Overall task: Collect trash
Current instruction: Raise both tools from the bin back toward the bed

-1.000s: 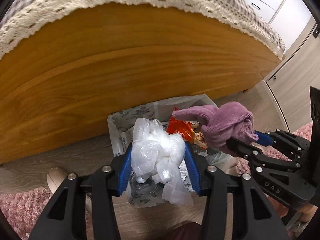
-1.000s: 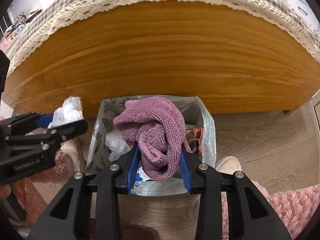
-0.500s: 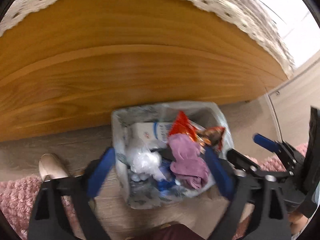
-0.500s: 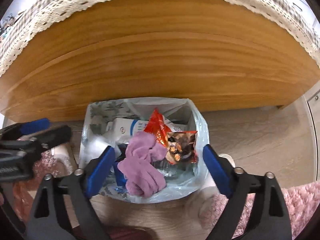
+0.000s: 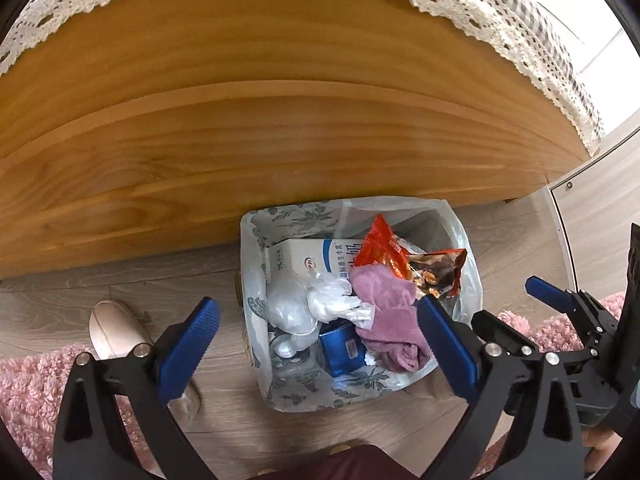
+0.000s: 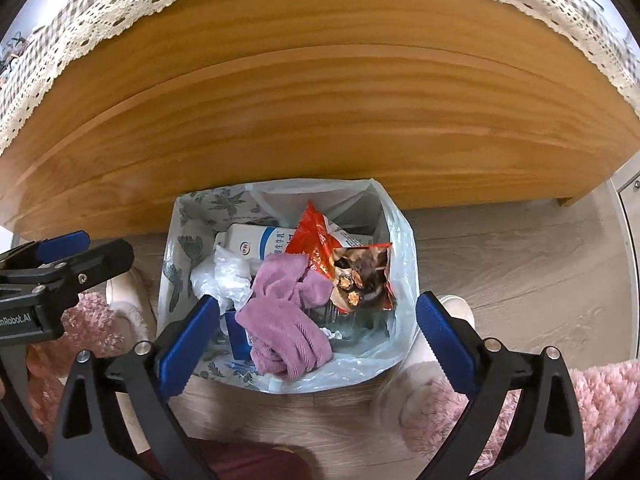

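A floral bin with a clear liner [image 5: 256, 264] stands on the floor against the bed frame. In it lie a crumpled clear plastic bag [image 5: 320, 300], a purple cloth [image 5: 384, 312], a red snack wrapper [image 5: 384, 252], a milk carton [image 5: 304, 260] and a blue box [image 5: 340, 344]. My left gripper [image 5: 316, 304] hovers over the bin, open and empty. My right gripper [image 6: 318, 300] is above the purple cloth [image 6: 284, 320] and the bin [image 6: 172, 264]; its jaws are opening, with nothing gripped between them. Each gripper shows at the edge of the other's view.
A wooden bed frame [image 5: 280, 120] with a lace-edged cover [image 5: 460, 0] rises right behind the bin. A pink shaggy rug [image 6: 600, 400] lies on the wood floor to both sides. A person's pale slippers [image 5: 112, 328] [image 6: 456, 308] flank the bin.
Both grippers opened wide. The clear plastic bag left the left jaws and the purple cloth left the right jaws; both now lie in the bin.
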`<state>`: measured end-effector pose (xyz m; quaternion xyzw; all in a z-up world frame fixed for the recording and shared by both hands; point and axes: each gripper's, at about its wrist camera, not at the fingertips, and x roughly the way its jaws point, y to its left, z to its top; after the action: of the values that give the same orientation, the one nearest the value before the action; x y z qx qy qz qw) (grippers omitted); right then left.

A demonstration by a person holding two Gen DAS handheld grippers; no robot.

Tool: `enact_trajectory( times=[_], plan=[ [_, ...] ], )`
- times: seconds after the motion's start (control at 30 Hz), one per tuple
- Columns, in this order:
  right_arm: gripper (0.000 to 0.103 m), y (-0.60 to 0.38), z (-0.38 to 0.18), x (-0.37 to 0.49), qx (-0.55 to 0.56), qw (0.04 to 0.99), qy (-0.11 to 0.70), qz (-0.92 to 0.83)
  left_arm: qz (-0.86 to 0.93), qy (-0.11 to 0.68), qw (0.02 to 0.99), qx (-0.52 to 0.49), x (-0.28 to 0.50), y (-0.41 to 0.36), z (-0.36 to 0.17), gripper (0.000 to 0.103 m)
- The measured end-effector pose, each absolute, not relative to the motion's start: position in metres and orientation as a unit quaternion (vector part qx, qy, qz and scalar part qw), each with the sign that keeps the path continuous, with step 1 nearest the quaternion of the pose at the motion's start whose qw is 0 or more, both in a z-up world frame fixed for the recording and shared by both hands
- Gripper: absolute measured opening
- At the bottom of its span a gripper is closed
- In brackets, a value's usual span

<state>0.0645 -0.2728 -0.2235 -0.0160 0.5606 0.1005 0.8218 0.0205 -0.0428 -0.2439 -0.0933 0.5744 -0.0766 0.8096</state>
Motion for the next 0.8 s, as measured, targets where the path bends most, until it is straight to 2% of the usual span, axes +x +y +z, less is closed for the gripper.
enact_trajectory(
  times=[0.3, 0.4, 0.67, 0.8],
  plan=[
    [0.095, -0.273, -0.206, 0.057, -0.025, 0.849, 0.518, 0.097, -0.089, 0.529, 0.839, -0.090, 0.011, -0.043, -0.215, 0.096],
    [0.095, -0.274, -0.191, 0.051, -0.028, 0.867, 0.488, 0.100, -0.097, 0.495, 0.859, -0.088, 0.003, -0.042, -0.196, 0.096],
    [0.095, -0.279, -0.134, 0.033, -0.025, 0.914, 0.388, 0.118, -0.120, 0.344, 0.930, -0.039, -0.029, -0.050, -0.115, 0.096],
    [0.095, -0.283, -0.107, 0.028, -0.022, 0.928, 0.351, 0.123, -0.126, 0.305, 0.943, -0.028, -0.039, -0.053, -0.086, 0.096]
  ],
)
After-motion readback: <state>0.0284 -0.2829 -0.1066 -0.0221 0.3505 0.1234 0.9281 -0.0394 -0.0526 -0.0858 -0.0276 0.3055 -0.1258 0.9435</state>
